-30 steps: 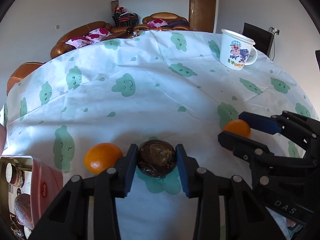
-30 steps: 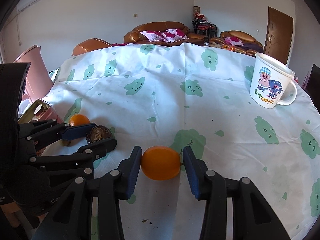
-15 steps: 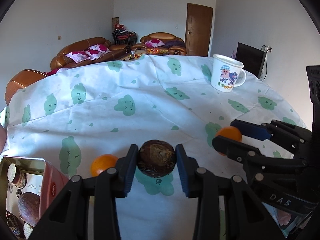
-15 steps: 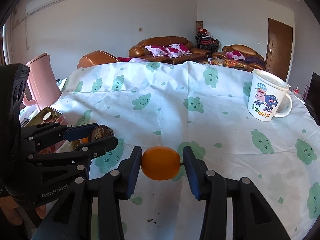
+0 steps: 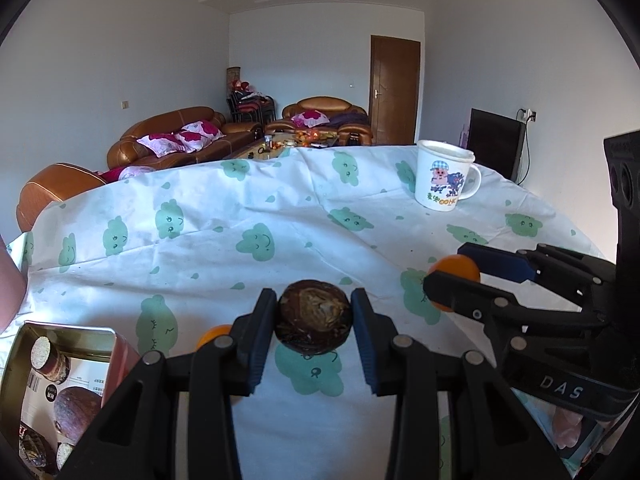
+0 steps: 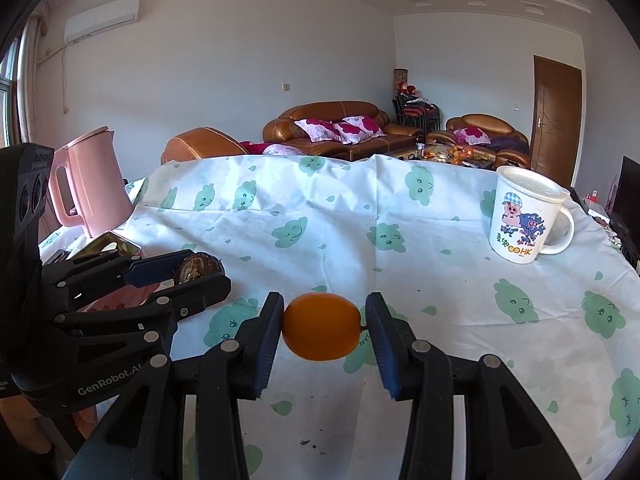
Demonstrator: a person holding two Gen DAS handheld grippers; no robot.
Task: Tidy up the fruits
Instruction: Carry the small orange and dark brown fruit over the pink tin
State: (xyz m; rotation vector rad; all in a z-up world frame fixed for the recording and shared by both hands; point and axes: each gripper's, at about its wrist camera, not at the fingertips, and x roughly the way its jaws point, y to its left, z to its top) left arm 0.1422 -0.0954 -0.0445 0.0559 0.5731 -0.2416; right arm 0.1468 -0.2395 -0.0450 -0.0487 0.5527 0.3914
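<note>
My left gripper (image 5: 314,326) is shut on a dark brown round fruit (image 5: 314,322) and holds it above the table. It also shows in the right wrist view (image 6: 198,270). My right gripper (image 6: 322,332) is shut on an orange (image 6: 322,332), lifted above the cloth; the left wrist view shows it too (image 5: 456,270). A second orange (image 5: 212,334) lies on the table, mostly hidden behind my left finger. An open tin box (image 5: 60,380) at lower left holds several brown fruits.
A white cartoon mug (image 6: 524,216) stands at the far right of the table (image 6: 340,216), which has a white cloth with green clouds. A pink kettle (image 6: 90,188) stands at the far left, behind the tin box.
Both grippers have risen from the table with their fruits held. The second orange has dropped lower in the left wrist view, behind the left finger.
</note>
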